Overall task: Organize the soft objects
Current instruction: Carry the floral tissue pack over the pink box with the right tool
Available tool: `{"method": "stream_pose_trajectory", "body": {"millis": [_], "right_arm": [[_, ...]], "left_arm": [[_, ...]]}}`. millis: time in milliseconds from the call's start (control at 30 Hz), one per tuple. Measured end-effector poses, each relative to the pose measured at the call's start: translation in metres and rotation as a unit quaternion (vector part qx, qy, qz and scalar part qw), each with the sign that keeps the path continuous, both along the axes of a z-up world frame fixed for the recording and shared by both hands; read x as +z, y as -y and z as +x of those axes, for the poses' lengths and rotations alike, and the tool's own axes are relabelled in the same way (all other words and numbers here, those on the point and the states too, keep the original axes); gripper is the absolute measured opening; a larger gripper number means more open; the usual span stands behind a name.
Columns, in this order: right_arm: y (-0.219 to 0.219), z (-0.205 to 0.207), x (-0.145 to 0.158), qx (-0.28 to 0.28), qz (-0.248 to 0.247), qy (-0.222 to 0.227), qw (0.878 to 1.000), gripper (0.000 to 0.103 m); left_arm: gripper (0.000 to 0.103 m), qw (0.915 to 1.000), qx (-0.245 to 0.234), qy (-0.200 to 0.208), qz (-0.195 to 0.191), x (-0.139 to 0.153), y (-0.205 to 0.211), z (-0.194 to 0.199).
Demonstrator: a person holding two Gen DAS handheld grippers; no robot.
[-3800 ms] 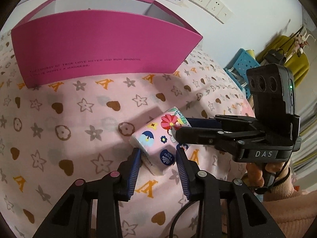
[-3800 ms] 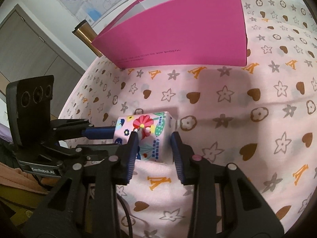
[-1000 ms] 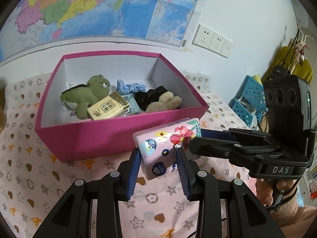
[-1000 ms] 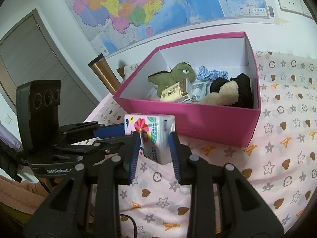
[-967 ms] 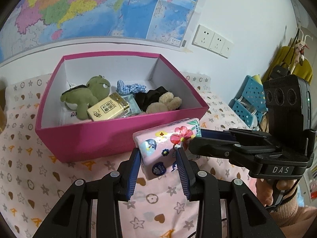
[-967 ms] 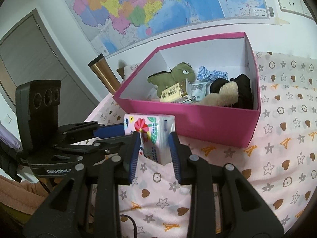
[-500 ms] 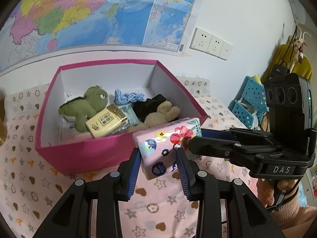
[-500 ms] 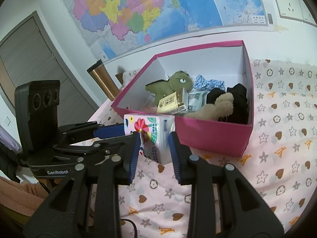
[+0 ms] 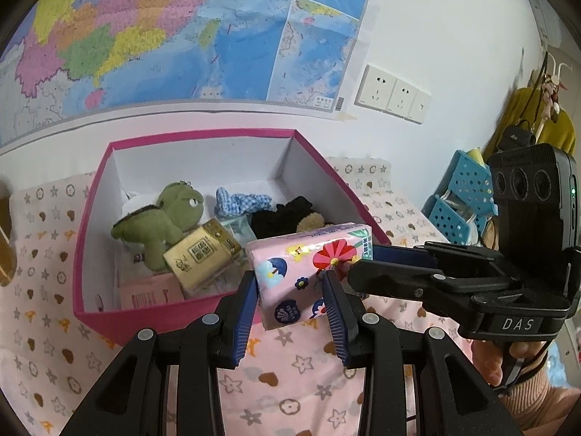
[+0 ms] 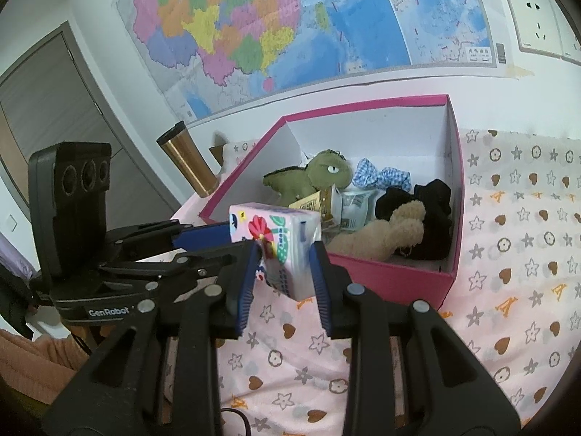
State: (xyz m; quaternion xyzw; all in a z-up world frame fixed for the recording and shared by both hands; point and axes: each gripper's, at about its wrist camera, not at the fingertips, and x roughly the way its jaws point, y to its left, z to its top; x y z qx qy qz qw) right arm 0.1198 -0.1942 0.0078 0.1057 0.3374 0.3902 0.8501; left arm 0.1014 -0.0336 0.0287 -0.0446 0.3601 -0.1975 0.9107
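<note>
Flowered tissue pack (image 9: 308,258) carried in the air, just short of the pink box's (image 9: 94,312) near wall, above the patterned bed cover (image 9: 297,392). Gripped at both ends, likely to keep the soft pack from sagging. Left gripper (image 9: 290,301) fingers narrowly parted, pinching it; right gripper (image 10: 285,272) likewise.

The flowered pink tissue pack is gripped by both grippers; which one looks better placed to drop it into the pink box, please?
Probably the left gripper: the flowered pink tissue pack points lengthwise from it toward the pink box. The right gripper pinches the pack's end from the side.
</note>
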Motion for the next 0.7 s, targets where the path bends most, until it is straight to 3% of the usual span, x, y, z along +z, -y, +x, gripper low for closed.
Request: {"method": "stream_pose_trajectory", "body": {"millis": [700], "right_arm": [[-0.006,0.021,0.004,-0.006,-0.003,0.0,1.0,0.033]], "left_arm": [[0.036,1.0,0.005,0.003,-0.003,0.004,-0.006,0.021]]}}
